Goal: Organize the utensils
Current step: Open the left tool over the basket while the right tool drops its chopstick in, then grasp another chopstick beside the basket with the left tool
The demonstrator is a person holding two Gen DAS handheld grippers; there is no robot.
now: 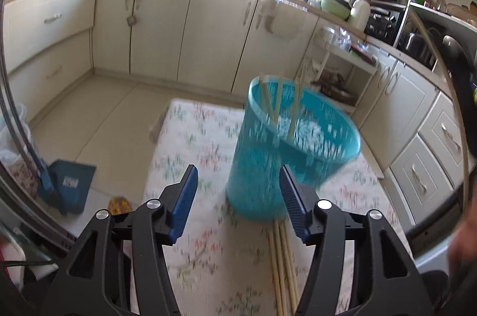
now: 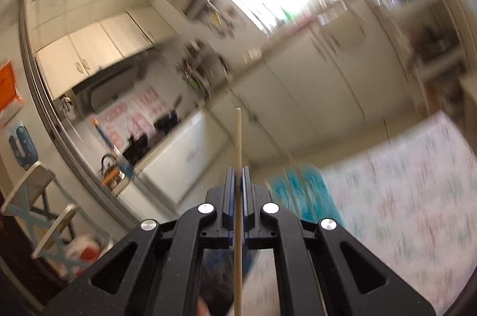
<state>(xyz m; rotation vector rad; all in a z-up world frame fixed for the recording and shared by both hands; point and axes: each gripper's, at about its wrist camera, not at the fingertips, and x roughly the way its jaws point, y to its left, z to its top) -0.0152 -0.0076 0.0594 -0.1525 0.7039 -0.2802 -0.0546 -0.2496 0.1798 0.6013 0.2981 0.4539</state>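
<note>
While clamped on 1 chopstick (image 2: 237, 155), right gripper (image 2: 237, 175) raised over floral table (image 2: 402, 196).
Left gripper (image 1: 238, 181) spread wide, nothing between; loose chopsticks (image 1: 283, 262) flat on cloth just below, touching teal basket (image 1: 268, 166); 3 chopsticks (image 1: 278, 101) standing inside.

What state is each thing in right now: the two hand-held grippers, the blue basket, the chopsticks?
Left hand-held gripper: open, empty.
Right hand-held gripper: shut on one chopstick.
Blue basket: upright, holding chopsticks.
Loose chopsticks: lying on the tablecloth.
</note>
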